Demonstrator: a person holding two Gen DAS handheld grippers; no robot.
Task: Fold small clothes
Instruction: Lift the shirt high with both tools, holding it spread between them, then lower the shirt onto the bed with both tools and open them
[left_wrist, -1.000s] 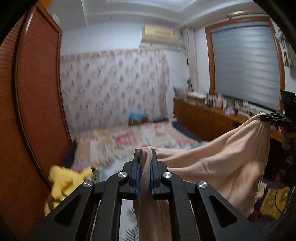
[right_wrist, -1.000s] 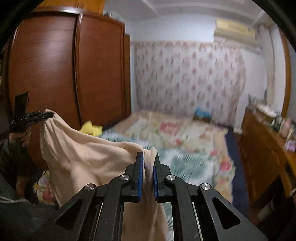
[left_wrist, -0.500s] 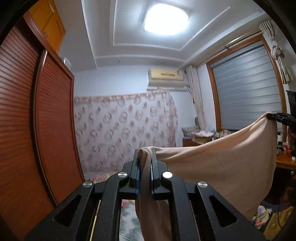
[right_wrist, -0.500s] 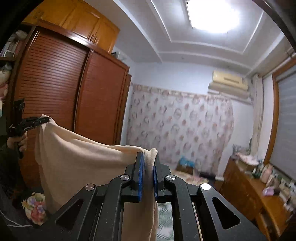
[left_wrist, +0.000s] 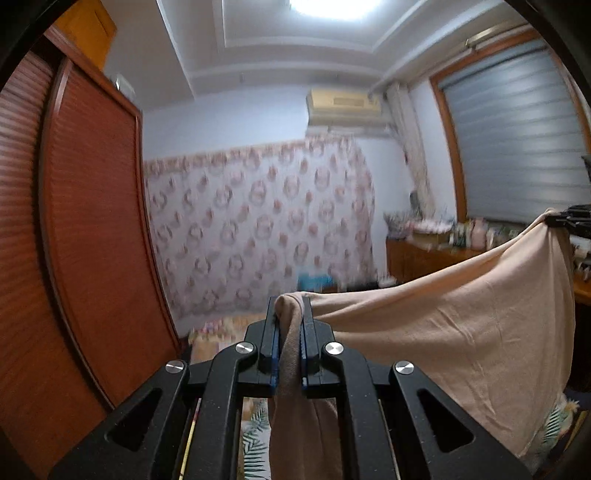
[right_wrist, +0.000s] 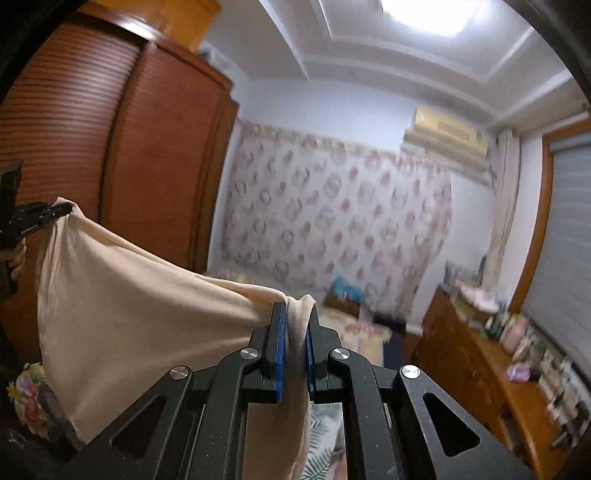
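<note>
We hold a beige garment (left_wrist: 461, 332) stretched in mid-air, lower right of frame; left gripper (left_wrist: 290, 343) & right gripper (right_wrist: 294, 347) each clamped on a corner. No fold made yet, bed (right_wrist: 364, 332) below.

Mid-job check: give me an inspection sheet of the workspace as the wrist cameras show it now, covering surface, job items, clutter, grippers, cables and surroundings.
Surface: floral bed cover, only a strip visible, blurred.
Job's things: beige garment held in the air, stretched between both grippers, lower edge hanging free.
Clutter: bottles and small items on the wooden dresser; blue item near the headboard wall.
Grippers: left gripper shut on one corner of the garment; right gripper shut on the other corner.
Cables: nothing seen.
Surroundings: wooden wardrobe, floral wall covering, air conditioner, window blind, ceiling light on.
</note>
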